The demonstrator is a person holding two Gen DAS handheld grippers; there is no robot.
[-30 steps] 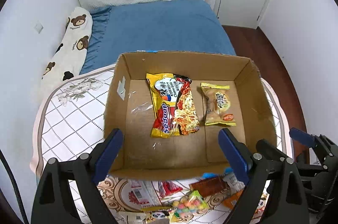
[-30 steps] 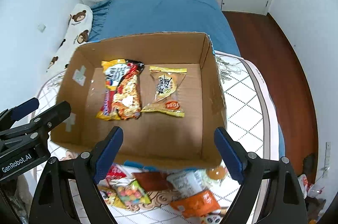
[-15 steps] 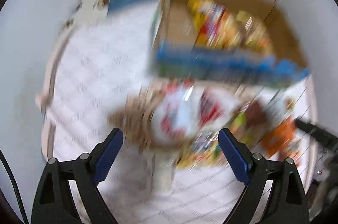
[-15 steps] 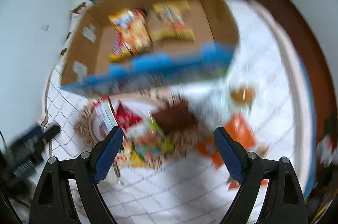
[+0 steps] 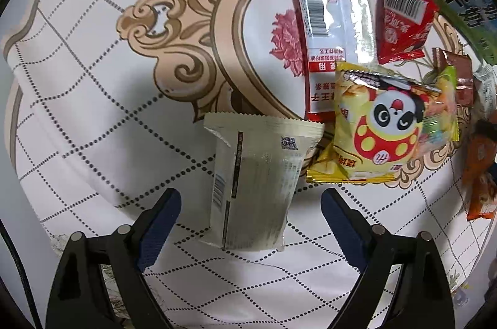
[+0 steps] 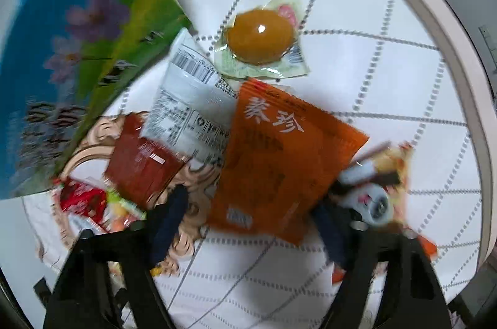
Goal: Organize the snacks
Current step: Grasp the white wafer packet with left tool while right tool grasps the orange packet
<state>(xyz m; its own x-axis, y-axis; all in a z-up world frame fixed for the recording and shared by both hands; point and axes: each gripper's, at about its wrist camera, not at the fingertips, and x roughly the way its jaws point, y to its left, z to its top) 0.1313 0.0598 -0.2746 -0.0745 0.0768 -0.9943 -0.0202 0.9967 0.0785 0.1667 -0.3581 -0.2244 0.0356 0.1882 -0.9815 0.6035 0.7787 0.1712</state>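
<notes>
Quilted white cloth w/ dotted grid & tan scroll print covers the table. Printed box wall, blue-green, glossy, blurred. Flat orange foil pack, crinkly, lies betw. right gripper fingers; jaws closing, pads not clearly pressing it. Pale matte pouch, rectangular, zigzag seal, sits betw. left gripper fingers, jaws wide, pads apart from it. Both point down. Yellow panda bag just beside pouch. Round amber jelly cup near the box.
</notes>
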